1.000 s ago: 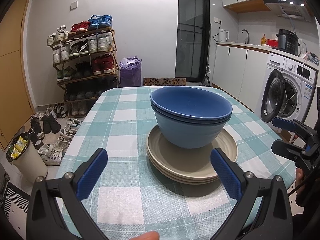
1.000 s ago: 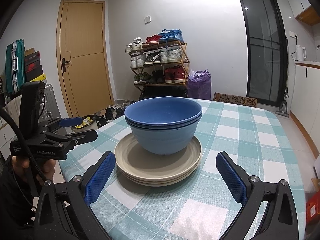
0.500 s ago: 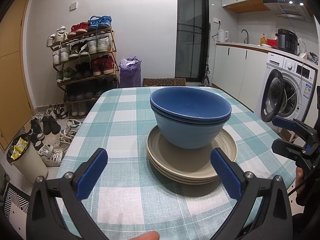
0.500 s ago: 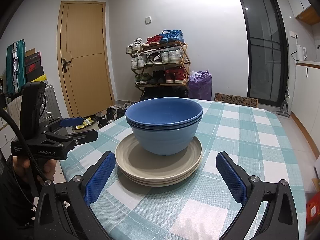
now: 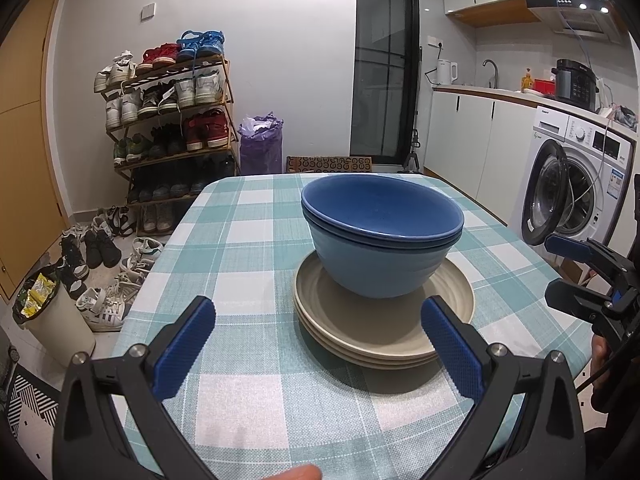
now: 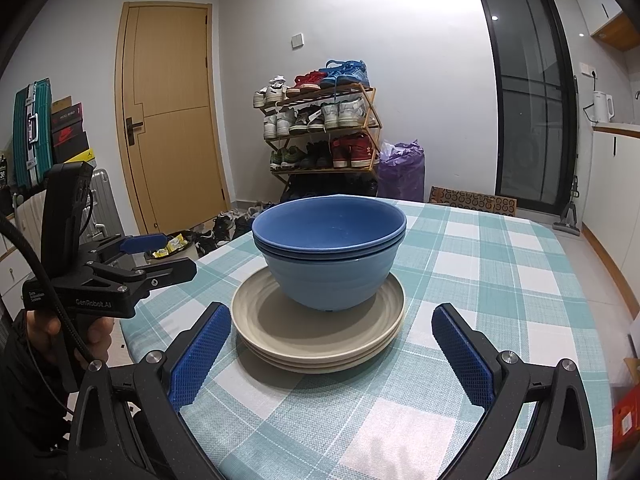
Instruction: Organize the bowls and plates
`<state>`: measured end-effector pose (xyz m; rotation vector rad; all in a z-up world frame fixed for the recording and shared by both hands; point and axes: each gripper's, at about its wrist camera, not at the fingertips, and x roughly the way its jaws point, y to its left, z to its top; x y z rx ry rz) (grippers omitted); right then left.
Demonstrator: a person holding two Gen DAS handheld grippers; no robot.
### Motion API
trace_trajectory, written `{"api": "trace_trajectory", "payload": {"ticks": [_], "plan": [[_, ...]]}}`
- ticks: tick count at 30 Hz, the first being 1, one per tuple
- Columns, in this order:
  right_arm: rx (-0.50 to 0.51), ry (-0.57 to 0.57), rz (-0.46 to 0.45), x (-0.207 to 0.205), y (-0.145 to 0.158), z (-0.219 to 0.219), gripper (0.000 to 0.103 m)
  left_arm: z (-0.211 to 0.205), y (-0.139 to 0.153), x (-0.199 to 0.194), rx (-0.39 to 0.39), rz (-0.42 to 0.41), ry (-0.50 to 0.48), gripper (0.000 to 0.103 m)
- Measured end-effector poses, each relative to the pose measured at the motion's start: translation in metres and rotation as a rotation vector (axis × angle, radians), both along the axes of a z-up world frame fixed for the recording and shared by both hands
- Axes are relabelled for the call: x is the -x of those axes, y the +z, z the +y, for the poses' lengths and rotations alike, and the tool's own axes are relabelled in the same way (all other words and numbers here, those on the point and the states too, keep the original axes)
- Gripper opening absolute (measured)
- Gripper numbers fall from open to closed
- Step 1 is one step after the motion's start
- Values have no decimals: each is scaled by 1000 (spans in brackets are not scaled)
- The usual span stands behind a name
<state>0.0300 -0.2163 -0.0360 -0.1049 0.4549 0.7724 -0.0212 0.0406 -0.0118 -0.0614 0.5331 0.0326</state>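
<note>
Two blue bowls (image 5: 382, 236) are nested on a stack of beige plates (image 5: 384, 320), set on the checked tablecloth (image 5: 248, 240). Both the left gripper (image 5: 318, 344) and the right gripper (image 6: 332, 350) are held wide apart and empty, short of the stack.

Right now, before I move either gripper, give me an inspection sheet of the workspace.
Surface: checked tablecloth, flat.
Job's things: nested blue bowls sit on stacked beige plates.
Clutter: nothing seen on the table.
Grippers: left gripper and right gripper both open, short of the stack, holding nothing.
Cables: black cable runs by the left gripper's handle.
Surroundings: shoe rack, door, washing machine.
</note>
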Motion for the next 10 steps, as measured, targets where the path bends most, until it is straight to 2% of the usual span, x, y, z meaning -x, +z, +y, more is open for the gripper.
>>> {"api": "trace_trajectory", "payload": {"ticks": [10], "plan": [[2, 8, 6, -1, 0, 3, 102, 2, -1, -1, 17, 1, 3, 103]]}}
